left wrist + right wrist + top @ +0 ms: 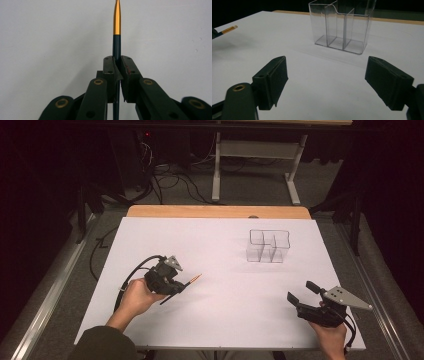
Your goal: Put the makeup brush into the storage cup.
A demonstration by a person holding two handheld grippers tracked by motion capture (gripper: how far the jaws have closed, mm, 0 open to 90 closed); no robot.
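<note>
Clamped between the black jaws of the left claw (pixel 117 72) is a slim pen (pixel 116 32), dark along its barrel with a gold tapered tip that juts out past the pads; the jaws are drawn tight on the barrel. Seen from the high view, the left claw (pixel 176 289) holds the pen (pixel 189 282) just above the left near part of the white table (pixel 220 250), the gold tip pointing right and slightly far. Well apart from it, on the right far part of the table, stands a clear plastic organizer (pixel 268 246) with several upright compartments, none of which appears to hold anything. The right claw (pixel 301 290) rests at the right near edge, jaws spread wide with nothing between them; from its own view the organizer (pixel 340 25) lies ahead past the gap of the right claw (pixel 325 83). As a judgement, the pick-up looks done, while carrying the pen across and dropping it into a compartment remains.
</note>
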